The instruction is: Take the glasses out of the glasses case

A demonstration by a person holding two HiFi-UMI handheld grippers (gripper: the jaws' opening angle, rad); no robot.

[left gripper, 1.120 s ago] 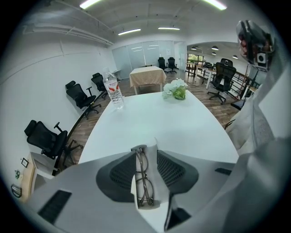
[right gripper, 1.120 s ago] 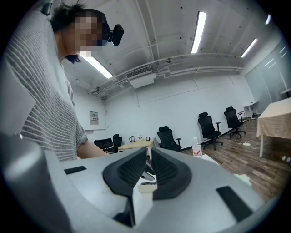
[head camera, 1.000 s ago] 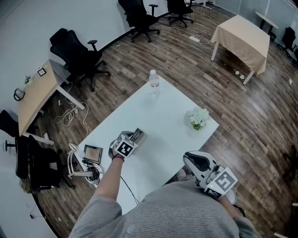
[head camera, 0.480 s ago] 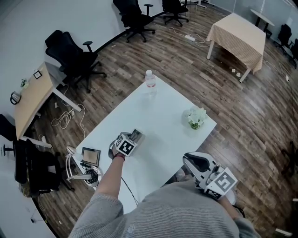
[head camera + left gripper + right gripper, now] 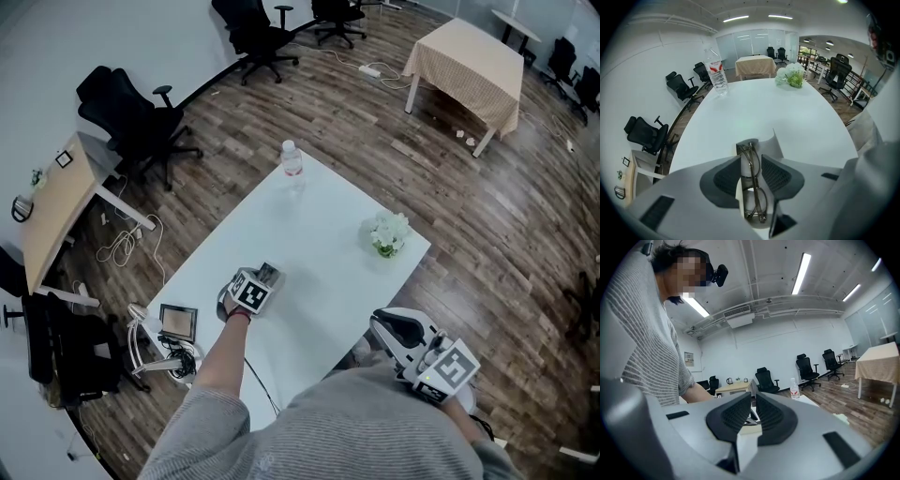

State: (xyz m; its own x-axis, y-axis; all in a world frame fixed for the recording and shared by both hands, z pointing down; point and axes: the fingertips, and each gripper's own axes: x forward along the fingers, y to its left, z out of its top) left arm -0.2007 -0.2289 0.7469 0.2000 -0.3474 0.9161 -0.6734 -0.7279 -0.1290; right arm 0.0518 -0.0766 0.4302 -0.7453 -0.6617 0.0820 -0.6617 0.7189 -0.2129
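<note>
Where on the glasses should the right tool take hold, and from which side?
Likely the far end of the glasses, which pokes out past the tips of the left tool; come from the far side of the table, facing it. The folded frame lies edge-on along the jaw gap, against a white piece that may be the case, so its middle is covered.

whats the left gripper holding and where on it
The left gripper holds the folded glasses, its fingers pinching the frame's two flat sides around mid-length.

Print on the bottle label is illegible.
</note>
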